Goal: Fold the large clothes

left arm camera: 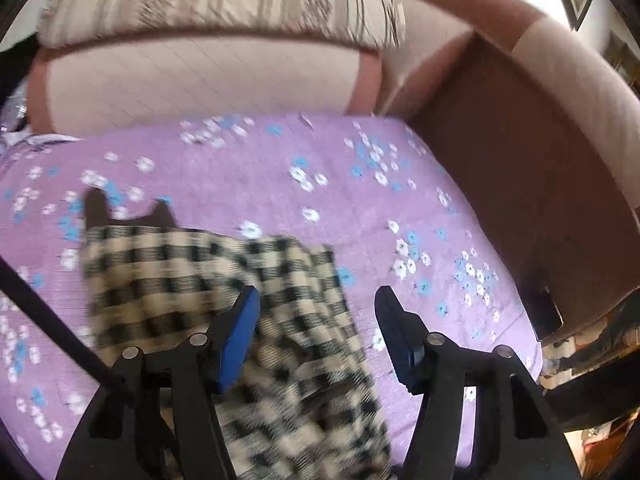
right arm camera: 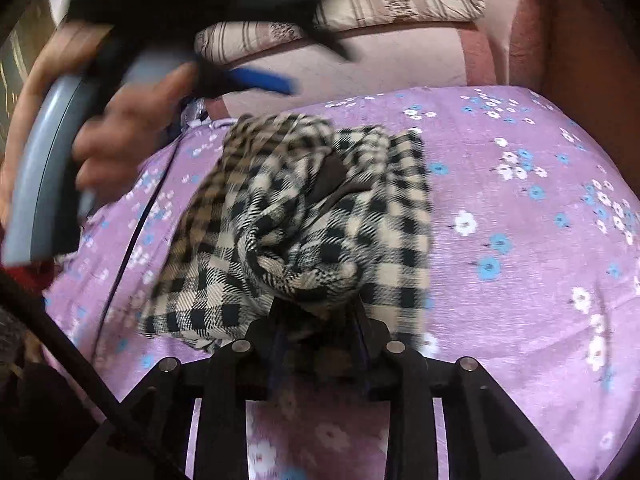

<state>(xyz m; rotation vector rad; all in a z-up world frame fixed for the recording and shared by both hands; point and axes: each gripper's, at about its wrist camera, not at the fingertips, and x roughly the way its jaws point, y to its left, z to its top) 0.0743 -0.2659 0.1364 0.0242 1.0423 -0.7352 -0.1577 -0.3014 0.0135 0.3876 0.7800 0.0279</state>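
A black-and-cream checked garment [left arm camera: 224, 300] with a dark brown collar lies on the purple flowered bed cover [left arm camera: 360, 184]. My left gripper [left arm camera: 316, 304] is open above it, blue pads apart, holding nothing. In the right wrist view the same garment [right arm camera: 304, 216] is bunched up, and my right gripper [right arm camera: 318, 304] is shut on a gathered fold of it, its fingertips buried in the cloth. The left gripper [right arm camera: 256, 78] hovers at upper left there, held by a hand, blurred.
A pink and brown sofa backrest [left arm camera: 200, 84] with a striped cushion [left arm camera: 224, 0] runs behind the cover. A brown armrest [left arm camera: 532, 184] bounds the right side. A black cable [right arm camera: 132, 236] crosses the cover at left.
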